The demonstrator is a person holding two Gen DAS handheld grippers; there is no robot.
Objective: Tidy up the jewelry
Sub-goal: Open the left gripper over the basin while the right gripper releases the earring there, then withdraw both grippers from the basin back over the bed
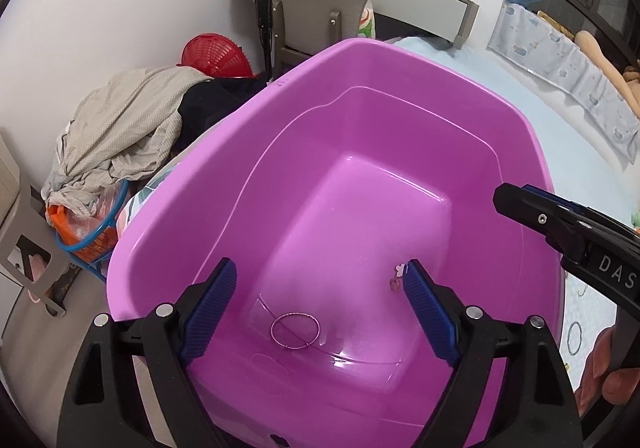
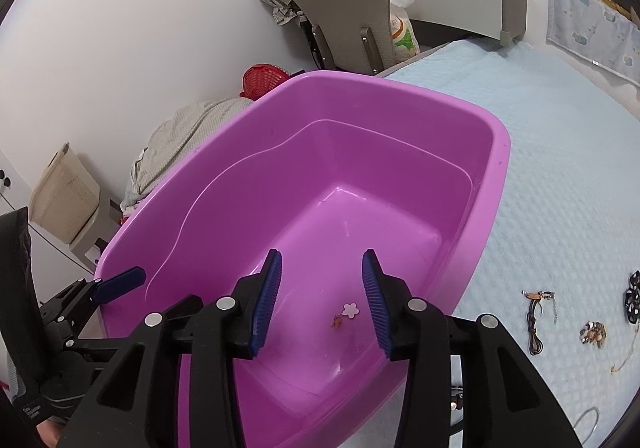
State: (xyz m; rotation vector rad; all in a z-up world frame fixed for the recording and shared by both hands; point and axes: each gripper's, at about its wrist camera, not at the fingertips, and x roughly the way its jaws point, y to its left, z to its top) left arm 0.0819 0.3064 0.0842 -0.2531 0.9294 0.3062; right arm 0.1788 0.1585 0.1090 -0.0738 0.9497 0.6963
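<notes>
Jewelry lies in the purple tub (image 1: 520, 136) on the bed: a thin bangle (image 1: 295, 330) and a small flower charm (image 2: 351, 310) on its floor. Both the left gripper (image 1: 320, 284) and right gripper (image 2: 322, 272) hang above with jaws apart, nothing between them.

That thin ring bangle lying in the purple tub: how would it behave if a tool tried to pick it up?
The bangle looks like thin wire, so probably very light and somewhat springy. It lies flat on the glossy floor of the tub, so it would likely slide when nudged. Being round, it may roll if stood on edge.
</notes>
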